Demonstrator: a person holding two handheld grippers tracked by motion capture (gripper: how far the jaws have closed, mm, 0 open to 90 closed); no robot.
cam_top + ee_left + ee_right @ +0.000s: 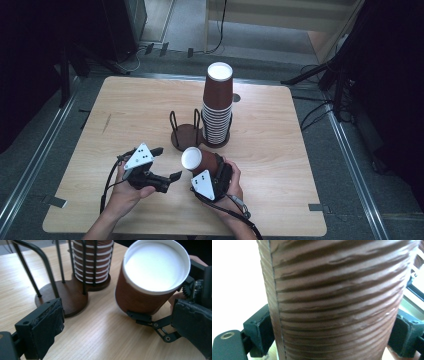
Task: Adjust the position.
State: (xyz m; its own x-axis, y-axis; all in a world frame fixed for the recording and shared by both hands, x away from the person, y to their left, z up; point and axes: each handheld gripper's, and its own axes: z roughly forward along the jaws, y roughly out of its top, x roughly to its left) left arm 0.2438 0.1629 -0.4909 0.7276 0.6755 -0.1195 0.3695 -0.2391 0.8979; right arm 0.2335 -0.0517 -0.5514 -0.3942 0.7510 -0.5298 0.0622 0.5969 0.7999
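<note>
Wooden counter (125,110), pale grain, rounded corners, dark floor around it. Toward 12 o'clock of centre stands a tall stack of brown ribbed paper cups (218,107), nested upside down, white bottom of the topmost one facing up, the lower part caged by the black wire posts of a holder. That holder (184,135) has two round dark wood bases joined together; the base at 9 o'clock of the stack carries bare wire loops with no cups in it. Single brown paper cup (202,161), at 6 o'clock of the holder and near it, lies tipped over off the counter: long axis roughly level, running 9 to 3 o'clock in the high view, white-rimmed mouth toward 9 to 10 o'clock, base toward the right hand. White lining, nothing inside. Right gripper (212,175) has its jaws clamped across the cup's ribbed wall, one pad on either side in the right gripper view. Left gripper (167,165), at 9 o'clock of the cup, jaws spread wide and holding nothing, aimed at the cup's open mouth. No print or brand legible on any cup.
</note>
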